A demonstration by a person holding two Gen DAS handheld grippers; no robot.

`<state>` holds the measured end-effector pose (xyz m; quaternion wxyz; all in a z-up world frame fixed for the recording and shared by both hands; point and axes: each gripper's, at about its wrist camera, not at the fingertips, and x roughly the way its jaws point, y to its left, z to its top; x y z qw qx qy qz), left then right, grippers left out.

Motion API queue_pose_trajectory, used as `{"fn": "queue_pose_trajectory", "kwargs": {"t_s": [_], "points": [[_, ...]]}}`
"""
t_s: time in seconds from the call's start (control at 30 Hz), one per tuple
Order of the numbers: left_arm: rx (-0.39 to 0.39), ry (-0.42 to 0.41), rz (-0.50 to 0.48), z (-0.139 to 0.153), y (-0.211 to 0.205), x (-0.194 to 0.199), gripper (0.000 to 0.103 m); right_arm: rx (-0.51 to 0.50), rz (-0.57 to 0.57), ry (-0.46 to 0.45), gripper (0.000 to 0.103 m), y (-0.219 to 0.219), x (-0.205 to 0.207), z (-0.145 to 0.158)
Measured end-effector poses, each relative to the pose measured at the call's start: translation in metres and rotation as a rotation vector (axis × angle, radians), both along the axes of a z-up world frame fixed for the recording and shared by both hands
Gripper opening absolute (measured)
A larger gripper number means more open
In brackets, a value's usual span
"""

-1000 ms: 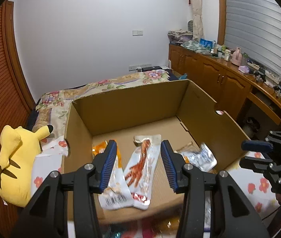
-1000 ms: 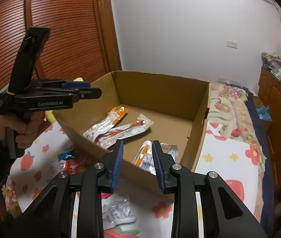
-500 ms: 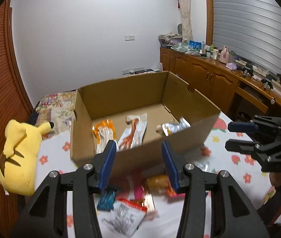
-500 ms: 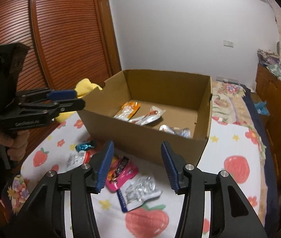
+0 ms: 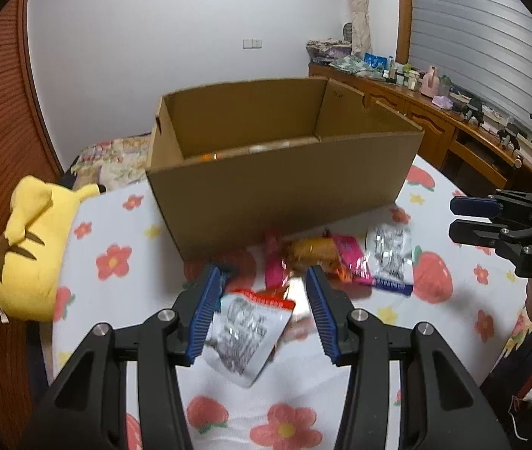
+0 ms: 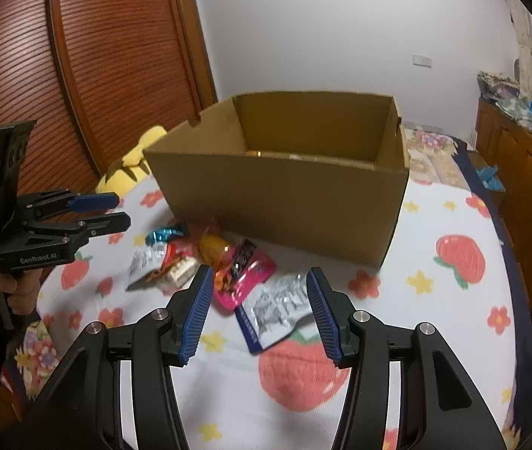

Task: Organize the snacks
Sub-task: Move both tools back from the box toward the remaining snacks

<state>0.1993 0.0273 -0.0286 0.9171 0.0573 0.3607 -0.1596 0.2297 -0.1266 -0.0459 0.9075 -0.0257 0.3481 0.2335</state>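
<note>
I see the yellow plush toy (image 5: 33, 247) at the far left, lying on the flowered sheet of the bed (image 5: 123, 232) beside the wooden sliding door (image 6: 89, 75). Next comes my left tool (image 5: 264, 305), released, its blue fingers (image 5: 206, 315) spread wide above a silver packet with a red top edge (image 5: 247, 333), which sits between them on the sheet without being touched. Just beyond it a small heap of snacks lies against the near wall of the cardboard box (image 5: 284, 183): an orange packet (image 5: 312, 251) on top of a pink packet (image 5: 348, 258), with a blue twisted candy (image 6: 166, 233) showing in the right wrist view. The box stands open in the middle of the bed; over its rim I catch only slivers of the snacks inside, too little to name. Further right, a silver packet with a blue bottom edge (image 6: 280, 307) lies flat on the sheet, and my right tool (image 6: 260, 309) hangs over it, also released, with the packet partly between its spread fingers and no contact that I can make out. At the far right a long wooden counter (image 5: 464, 131) runs along the wall, cluttered with small bottles.
</note>
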Motion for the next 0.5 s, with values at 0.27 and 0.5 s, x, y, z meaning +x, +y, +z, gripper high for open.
{"fn": "queue_pose_trajectory", "kwargs": {"t_s": [0.27,0.5], "points": [[-0.004,0.042,0.021,-0.028,0.012,-0.009,0.048,-0.022,-0.006,0.041,0.054,0.006,-0.004,-0.023],[0.004,0.069,0.024,-0.046,0.018,-0.013,0.048,-0.019,-0.017,0.103,0.057,0.007,0.006,-0.046]]}}
